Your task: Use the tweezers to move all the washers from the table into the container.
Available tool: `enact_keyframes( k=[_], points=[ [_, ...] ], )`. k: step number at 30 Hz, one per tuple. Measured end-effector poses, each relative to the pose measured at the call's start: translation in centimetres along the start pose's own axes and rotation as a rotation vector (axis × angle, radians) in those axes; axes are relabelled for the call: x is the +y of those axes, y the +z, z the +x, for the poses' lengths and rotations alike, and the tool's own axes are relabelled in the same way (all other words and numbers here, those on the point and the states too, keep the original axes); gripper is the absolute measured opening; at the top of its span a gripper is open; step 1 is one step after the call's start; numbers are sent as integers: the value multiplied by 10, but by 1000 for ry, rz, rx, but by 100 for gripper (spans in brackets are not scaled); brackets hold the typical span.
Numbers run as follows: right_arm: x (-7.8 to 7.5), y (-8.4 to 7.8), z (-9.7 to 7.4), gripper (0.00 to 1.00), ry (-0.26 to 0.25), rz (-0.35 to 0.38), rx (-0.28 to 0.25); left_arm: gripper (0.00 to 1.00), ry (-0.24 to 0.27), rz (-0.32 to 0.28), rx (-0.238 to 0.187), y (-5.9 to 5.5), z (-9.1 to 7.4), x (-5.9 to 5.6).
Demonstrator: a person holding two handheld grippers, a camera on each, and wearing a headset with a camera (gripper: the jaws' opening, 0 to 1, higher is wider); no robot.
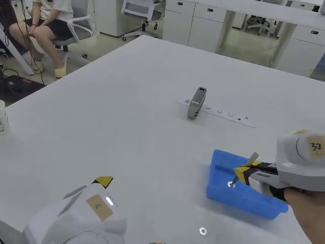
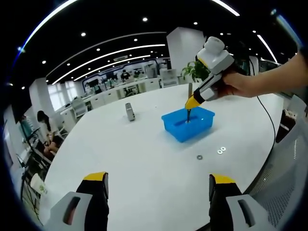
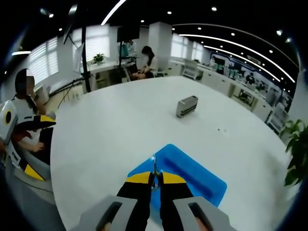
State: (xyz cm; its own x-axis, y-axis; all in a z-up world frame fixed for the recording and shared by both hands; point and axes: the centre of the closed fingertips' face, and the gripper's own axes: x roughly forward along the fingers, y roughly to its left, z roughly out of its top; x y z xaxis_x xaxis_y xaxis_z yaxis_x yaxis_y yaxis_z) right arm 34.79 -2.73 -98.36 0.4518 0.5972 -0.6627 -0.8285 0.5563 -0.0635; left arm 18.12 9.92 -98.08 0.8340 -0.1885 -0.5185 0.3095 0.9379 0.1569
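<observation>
"Tweezers (image 1: 242, 173) first: who has them, and how?"

"The right gripper (image 3: 155, 179) has them. Its jaws are pressed nearly together on the handle, and the points reach down into the blue container (image 1: 254, 204)."

"Is anything in the points?"

"A pale ring (image 1: 231, 184) sits right at the tip in the head view, most likely a washer. It is too small to tell whether it is pinched or already lying on the container's floor."

"And the other gripper?"

"The left gripper (image 2: 159, 186) hangs low over the near edge of the table (image 1: 127, 127), jaws wide apart with nothing between them. It looks to have no part in the work at this point."

"What is left to move?"

"Three washers (image 2: 219, 152) lie on the table on the near side of the container. Two are almost touching each other, and a single washer (image 2: 199, 157) is near them."

"So how far along?"

"By judgement, mid-task: one washer is at the point of delivery and three are yet to be fetched. How many already lie in the container cannot be counted from these views."
</observation>
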Motion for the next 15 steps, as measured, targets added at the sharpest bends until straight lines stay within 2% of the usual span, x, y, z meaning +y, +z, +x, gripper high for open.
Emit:
enact_keyframes(
  k=[11, 15],
  points=[
    [-1, -24, 23, 2, 5, 14, 58, 87, 6, 5, 15, -2, 1, 1],
    [-3, -28, 26, 2, 7, 26, 67, 87, 3, 7, 19, -3, 1, 0]
  ],
)
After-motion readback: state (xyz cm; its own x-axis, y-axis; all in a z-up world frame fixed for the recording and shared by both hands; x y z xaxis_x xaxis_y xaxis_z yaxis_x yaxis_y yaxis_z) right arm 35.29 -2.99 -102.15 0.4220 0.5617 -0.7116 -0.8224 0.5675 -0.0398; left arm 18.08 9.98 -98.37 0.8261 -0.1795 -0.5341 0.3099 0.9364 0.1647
